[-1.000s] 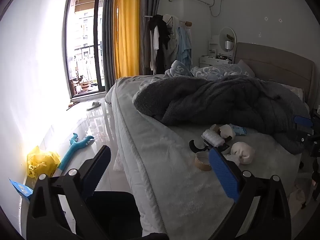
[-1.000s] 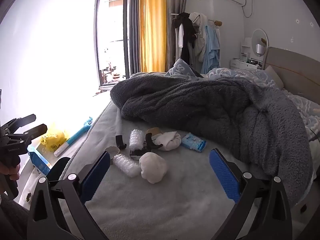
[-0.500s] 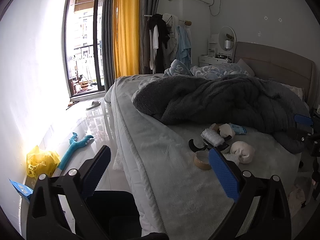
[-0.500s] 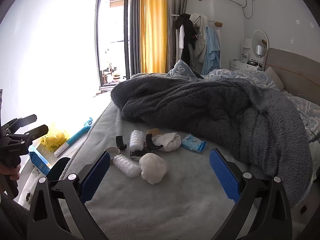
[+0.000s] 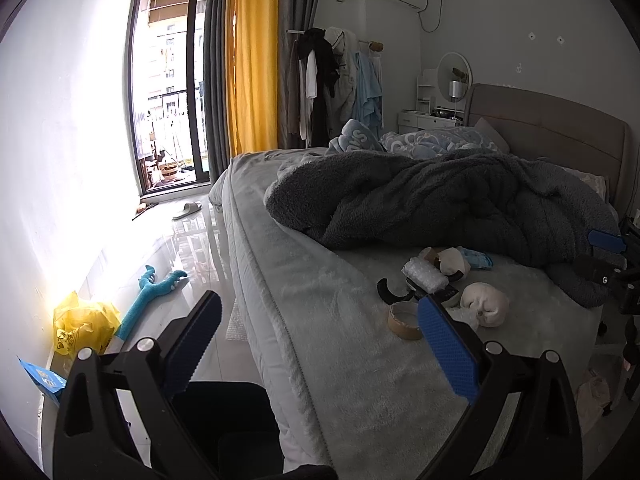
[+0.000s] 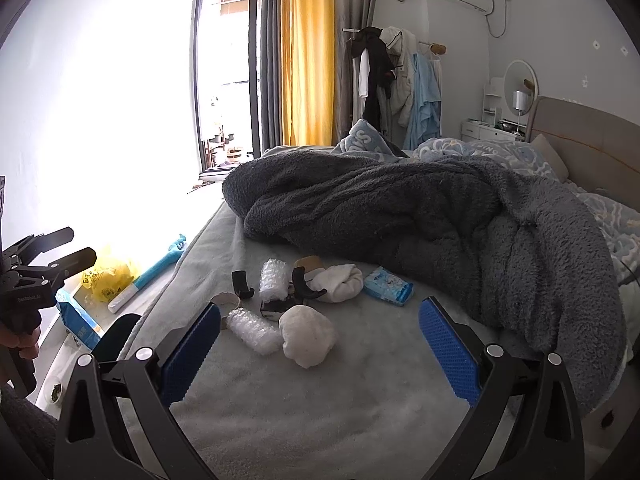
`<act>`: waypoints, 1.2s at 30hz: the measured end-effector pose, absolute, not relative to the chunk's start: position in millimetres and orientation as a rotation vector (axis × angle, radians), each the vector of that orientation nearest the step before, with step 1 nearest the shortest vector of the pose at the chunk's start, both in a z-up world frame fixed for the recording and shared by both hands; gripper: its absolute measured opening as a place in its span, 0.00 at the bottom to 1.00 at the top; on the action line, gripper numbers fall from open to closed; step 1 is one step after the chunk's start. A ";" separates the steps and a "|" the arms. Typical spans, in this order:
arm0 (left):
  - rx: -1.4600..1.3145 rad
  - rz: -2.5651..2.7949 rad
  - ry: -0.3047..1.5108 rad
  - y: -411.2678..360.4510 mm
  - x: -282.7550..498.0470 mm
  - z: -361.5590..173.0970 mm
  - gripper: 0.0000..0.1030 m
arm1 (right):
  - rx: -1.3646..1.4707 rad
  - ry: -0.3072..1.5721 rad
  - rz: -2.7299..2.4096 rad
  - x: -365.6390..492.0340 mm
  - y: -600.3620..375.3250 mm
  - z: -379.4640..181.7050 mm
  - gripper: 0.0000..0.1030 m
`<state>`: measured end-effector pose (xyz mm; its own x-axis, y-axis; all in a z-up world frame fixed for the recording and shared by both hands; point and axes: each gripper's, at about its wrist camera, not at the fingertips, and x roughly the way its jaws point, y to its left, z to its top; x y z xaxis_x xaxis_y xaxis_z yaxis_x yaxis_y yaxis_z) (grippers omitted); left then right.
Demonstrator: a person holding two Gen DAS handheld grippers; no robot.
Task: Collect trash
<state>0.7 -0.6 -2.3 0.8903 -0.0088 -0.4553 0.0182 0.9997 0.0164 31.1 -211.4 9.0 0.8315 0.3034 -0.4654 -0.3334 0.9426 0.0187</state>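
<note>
A cluster of trash lies on the grey bed point(image 6: 360, 400): a crumpled white wad point(image 6: 307, 336), two bubble-wrap rolls point(image 6: 252, 330), a tape roll core point(image 5: 404, 320), black curved hooks point(image 6: 242, 284), a white sock point(image 6: 338, 282) and a blue tissue pack point(image 6: 388, 285). My right gripper point(image 6: 320, 354) is open and empty, just short of the cluster. My left gripper point(image 5: 320, 346) is open and empty at the bed's corner, left of the cluster point(image 5: 440, 292). A yellow plastic bag point(image 5: 82, 330) lies on the floor by the wall.
A heaped dark grey blanket point(image 6: 420, 216) covers the bed behind the trash. On the floor are a blue toy point(image 5: 154, 300), a blue packet point(image 5: 44, 378) and a slipper point(image 5: 188, 209). A black chair point(image 5: 224, 420) sits below my left gripper. The window point(image 5: 168, 92) is far left.
Both grippers have drifted only slightly; the views are almost unchanged and both stay open and empty.
</note>
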 end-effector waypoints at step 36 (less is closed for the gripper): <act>0.101 -0.059 0.514 -17.1 13.6 -12.7 0.97 | -0.044 0.601 0.418 54.3 -191.4 -10.6 0.97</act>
